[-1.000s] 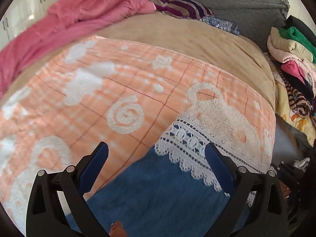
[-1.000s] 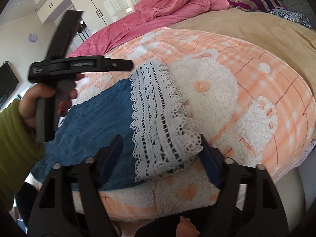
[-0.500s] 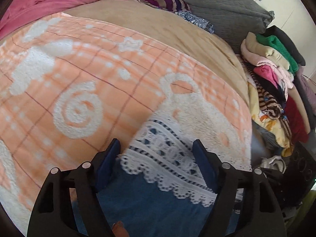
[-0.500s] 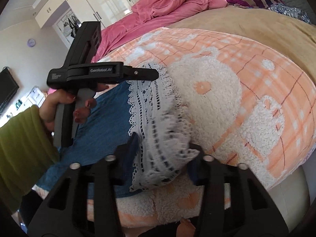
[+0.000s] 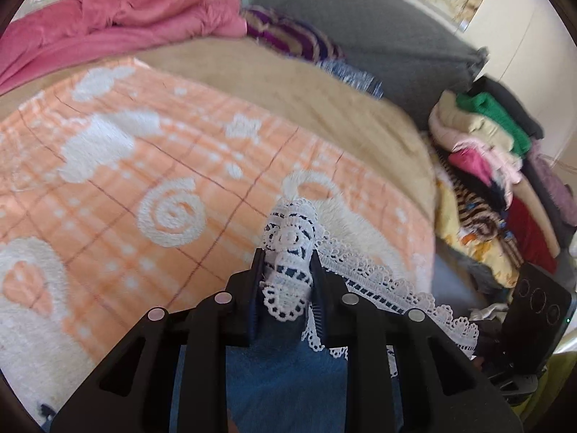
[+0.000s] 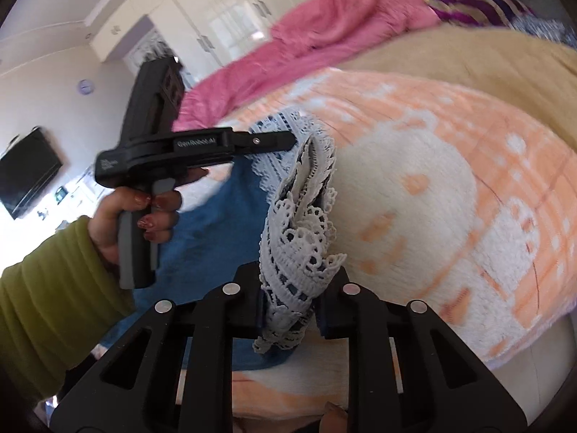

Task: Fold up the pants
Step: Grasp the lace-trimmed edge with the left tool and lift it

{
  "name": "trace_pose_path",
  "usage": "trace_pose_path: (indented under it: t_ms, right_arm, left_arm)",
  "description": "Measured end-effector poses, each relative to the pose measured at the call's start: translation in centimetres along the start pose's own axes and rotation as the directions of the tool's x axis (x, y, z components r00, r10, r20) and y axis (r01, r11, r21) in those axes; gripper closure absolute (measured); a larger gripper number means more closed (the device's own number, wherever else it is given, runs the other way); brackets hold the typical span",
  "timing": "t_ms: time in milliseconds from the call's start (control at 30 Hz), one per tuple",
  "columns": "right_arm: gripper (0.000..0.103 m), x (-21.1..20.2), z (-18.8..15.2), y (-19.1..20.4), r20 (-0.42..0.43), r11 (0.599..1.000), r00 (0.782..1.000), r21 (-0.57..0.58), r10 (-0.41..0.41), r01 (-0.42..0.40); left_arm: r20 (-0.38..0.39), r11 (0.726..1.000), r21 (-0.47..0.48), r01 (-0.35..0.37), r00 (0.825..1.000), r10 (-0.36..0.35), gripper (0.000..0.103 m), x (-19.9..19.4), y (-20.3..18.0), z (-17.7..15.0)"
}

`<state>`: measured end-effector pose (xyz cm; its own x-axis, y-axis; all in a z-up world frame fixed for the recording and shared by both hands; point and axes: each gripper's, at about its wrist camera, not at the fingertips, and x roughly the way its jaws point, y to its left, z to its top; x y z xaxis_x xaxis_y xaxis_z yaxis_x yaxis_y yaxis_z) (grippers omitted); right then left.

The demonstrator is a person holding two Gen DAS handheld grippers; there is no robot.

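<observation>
Blue denim pants (image 5: 281, 371) with a white lace hem (image 5: 288, 231) lie on an orange and white blanket (image 5: 144, 180). My left gripper (image 5: 286, 256) has one end of the lace bunched between its pads; its jaws are still closing on it. In the right wrist view my right gripper (image 6: 295, 274) pinches the other end of the lace hem (image 6: 299, 238), jaws also closing, and the lace stands raised off the blanket. The left gripper (image 6: 288, 140) shows there too, held by a hand (image 6: 144, 213) in a green sleeve, above the blue cloth (image 6: 216, 223).
A pink duvet (image 5: 126, 11) and a striped pillow (image 5: 288, 39) lie at the far side of the bed. A pile of folded clothes (image 5: 487, 151) stands to the right, before a grey headboard (image 5: 378, 36). A television (image 6: 29, 173) hangs on the left wall.
Both grippers went from wide open around the lace hem to pinched on it. The lace is now gathered into folds and lifted a little off the blanket.
</observation>
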<state>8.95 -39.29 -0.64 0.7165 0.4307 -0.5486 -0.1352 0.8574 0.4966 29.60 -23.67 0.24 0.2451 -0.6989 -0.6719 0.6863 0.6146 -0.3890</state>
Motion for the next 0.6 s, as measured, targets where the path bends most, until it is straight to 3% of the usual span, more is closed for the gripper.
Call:
trace_pose_path:
  t_ms: [267, 400, 500, 533, 567, 600]
  right_arm:
    - [0.089, 0.3, 0.0, 8.6, -0.011, 0.974, 0.988, -0.167, 0.151, -0.151]
    - [0.089, 4.0, -1.9, 12.1, -0.106, 0.958, 0.984, -0.235, 0.142, -0.164]
    - [0.089, 5.9, -3.0, 13.3, -0.162, 0.951, 0.979, -0.261, 0.126, -0.165]
    - [0.089, 6.3, -3.2, 13.8, -0.171, 0.947, 0.978, -0.276, 0.118, -0.163]
    - [0.089, 6.5, -3.4, 14.2, -0.178, 0.944, 0.977, -0.287, 0.115, -0.163]
    - [0.089, 6.8, -3.6, 14.7, -0.184, 0.939, 0.977, -0.304, 0.108, -0.161]
  left_arm:
    - [0.138, 0.996, -0.093, 0.012, 0.99, 0.001, 0.081, -9.8, 3.6, -3.7]
    - [0.091, 0.981, -0.172, -0.092, 0.99, 0.109, 0.081, -10.8, 6.1, -6.4]
    - [0.065, 0.951, -0.288, -0.111, 0.989, 0.135, 0.077, -11.5, 8.0, -8.0]
    - [0.07, 0.939, -0.326, -0.108, 0.988, 0.138, 0.066, -11.8, 8.6, -8.4]
    - [0.075, 0.925, -0.367, -0.101, 0.988, 0.138, 0.047, -12.3, 9.2, -8.9]
    - [0.087, 0.897, -0.435, -0.071, 0.989, 0.12, 0.038, -13.1, 10.1, -9.7]
